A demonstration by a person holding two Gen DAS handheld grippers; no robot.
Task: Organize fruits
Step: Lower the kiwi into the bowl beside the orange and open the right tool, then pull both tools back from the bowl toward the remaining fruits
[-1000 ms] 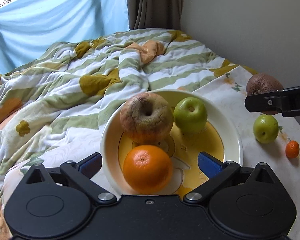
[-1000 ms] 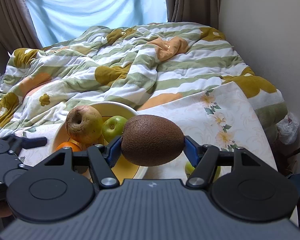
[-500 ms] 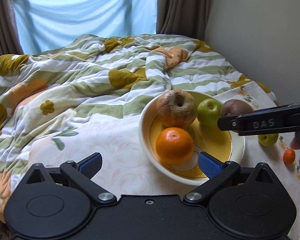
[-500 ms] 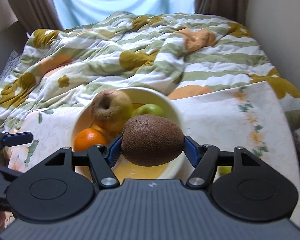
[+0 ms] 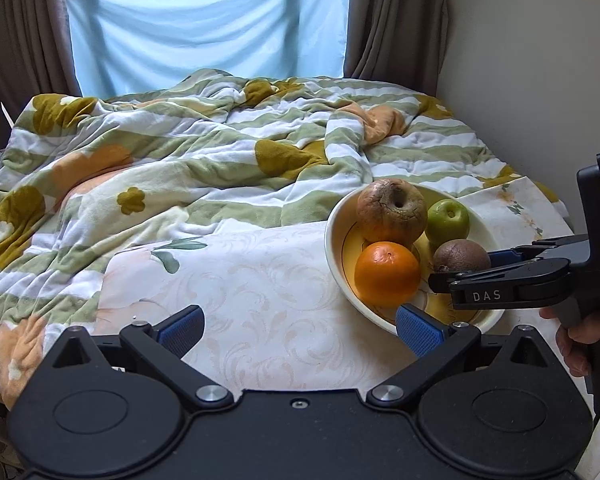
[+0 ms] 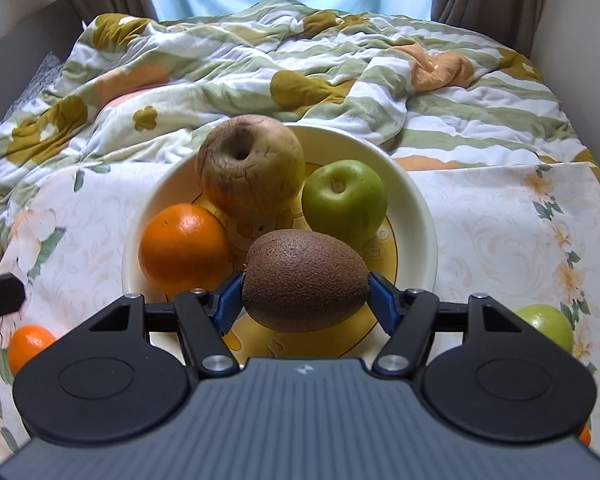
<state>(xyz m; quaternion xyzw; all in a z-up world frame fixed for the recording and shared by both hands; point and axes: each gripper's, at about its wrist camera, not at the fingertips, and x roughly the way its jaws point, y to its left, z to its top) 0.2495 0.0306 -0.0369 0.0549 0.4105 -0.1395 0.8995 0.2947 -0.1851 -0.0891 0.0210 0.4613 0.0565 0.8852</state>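
A cream bowl (image 6: 420,216) with a yellow inside holds a wrinkled brown apple (image 6: 250,168), an orange (image 6: 184,246) and a green apple (image 6: 344,200). My right gripper (image 6: 305,298) is shut on a brown kiwi (image 6: 306,280), held low over the bowl's near side. In the left wrist view the same kiwi (image 5: 460,255) sits between the right gripper's fingers (image 5: 492,284) inside the bowl (image 5: 336,240). My left gripper (image 5: 298,330) stands open over the tablecloth, left of the bowl, with nothing between its blue pads.
A second green apple (image 6: 548,324) lies on the flowered cloth right of the bowl, and a small tangerine (image 6: 26,346) lies to the left. A rumpled striped blanket (image 5: 204,168) covers the bed behind. A wall runs along the right side. A hand (image 5: 576,344) grips the right tool.
The right gripper has carried the kiwi leftward and down, from beside the bowl to low inside it. The left gripper has drawn back and to the left, away from the bowl.
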